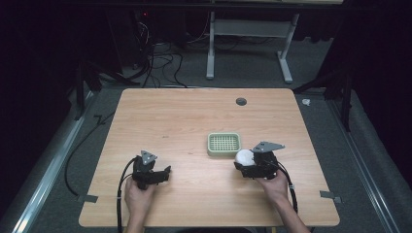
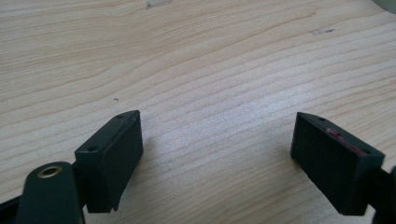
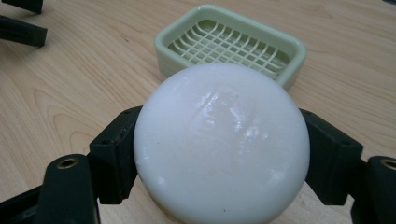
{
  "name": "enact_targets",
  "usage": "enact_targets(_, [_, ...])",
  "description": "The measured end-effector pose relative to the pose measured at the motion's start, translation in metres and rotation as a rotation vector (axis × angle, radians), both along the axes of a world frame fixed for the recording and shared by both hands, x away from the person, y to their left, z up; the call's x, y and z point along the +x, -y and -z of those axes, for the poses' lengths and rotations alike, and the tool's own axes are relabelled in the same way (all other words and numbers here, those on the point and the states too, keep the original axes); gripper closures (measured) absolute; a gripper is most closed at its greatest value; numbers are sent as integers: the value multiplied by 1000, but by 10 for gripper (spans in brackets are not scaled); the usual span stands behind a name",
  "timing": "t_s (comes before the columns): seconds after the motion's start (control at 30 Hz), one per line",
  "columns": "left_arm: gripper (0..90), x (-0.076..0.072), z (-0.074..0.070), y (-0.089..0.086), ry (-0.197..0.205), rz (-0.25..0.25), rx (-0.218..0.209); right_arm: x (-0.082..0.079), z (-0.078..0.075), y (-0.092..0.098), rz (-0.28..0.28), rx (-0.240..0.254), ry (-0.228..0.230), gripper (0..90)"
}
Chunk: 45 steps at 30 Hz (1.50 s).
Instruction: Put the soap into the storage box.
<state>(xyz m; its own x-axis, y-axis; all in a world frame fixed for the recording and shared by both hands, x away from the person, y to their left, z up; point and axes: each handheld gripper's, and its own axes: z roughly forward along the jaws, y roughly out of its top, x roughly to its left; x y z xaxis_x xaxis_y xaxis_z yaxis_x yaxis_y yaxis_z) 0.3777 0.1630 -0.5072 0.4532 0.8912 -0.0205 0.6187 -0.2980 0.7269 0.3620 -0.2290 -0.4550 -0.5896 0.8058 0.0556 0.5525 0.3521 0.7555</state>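
Note:
A round white bar of soap [image 3: 222, 144] sits clamped between the two black jaws of my right gripper [image 3: 219, 154], held just above the wood. In the high view the soap [image 1: 244, 156] and right gripper [image 1: 248, 160] hover just in front and to the right of a pale green soap dish [image 1: 224, 143] with a grid floor, which stands empty [image 3: 229, 42]. My left gripper [image 1: 165, 174] rests at the table's front left, open, with bare wood between its pads [image 2: 112, 158].
The wooden table [image 1: 194, 116] has a dark round grommet [image 1: 241, 101] near its far edge. Cables trail off the front left edge. Beyond the far edge stand a desk frame and floor cables.

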Motion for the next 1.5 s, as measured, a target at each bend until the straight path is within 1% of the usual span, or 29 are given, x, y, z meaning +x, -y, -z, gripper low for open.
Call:
enact_targets(0.03, [173,0,0,0,0,0,0,2,-1,1,1,9,-7,247])
enact_targets(0.1, [173,0,0,0,0,0,0,3,-1,2,1,4,-2,247])
enact_targets(0.13, [173,0,0,0,0,0,0,4,-2,2,5,6,-6,247])
enact_targets(0.27, [173,0,0,0,1,0,-1,9,-6,2,4,9,9,247])
enact_targets(0.4, [173,0,0,0,1,0,-1,14,-11,1,6,19,10,248])
enact_targets(0.6, [173,0,0,0,1,0,-1,22,-17,-2,8,9,25,247])
enact_targets(0.63, [173,0,0,0,1,0,-1,26,-19,-3,13,-3,29,248])
enact_targets(0.7, [173,0,0,0,1,0,-1,27,-20,-4,13,-7,31,248])
enact_targets(0.73, [173,0,0,0,1,0,-1,28,-21,-5,13,-8,27,248])
enact_targets(0.8, [173,0,0,0,1,0,-1,32,-23,-6,10,-1,36,247])
enact_targets(0.83, [173,0,0,0,1,0,-1,35,-25,-8,12,-12,30,248])
enact_targets(1.0, [173,0,0,0,1,0,-1,41,-27,-12,5,-18,31,247])
enact_targets(1.03, [173,0,0,0,1,0,-1,44,-27,-13,-4,-16,29,247])
enact_targets(1.3, [173,0,0,0,1,0,-1,55,-28,-20,-9,-24,23,248])
enact_targets(1.33, [173,0,0,0,1,0,-1,57,-27,-21,-10,-16,23,247])
enact_targets(1.37, [173,0,0,0,1,0,-1,59,-26,-23,-6,-17,9,248])
enact_targets(1.4, [173,0,0,0,1,0,-1,61,-25,-24,-4,-24,8,247])
enact_targets(1.5, [173,0,0,0,1,0,-1,64,-23,-25,-5,-23,8,247])
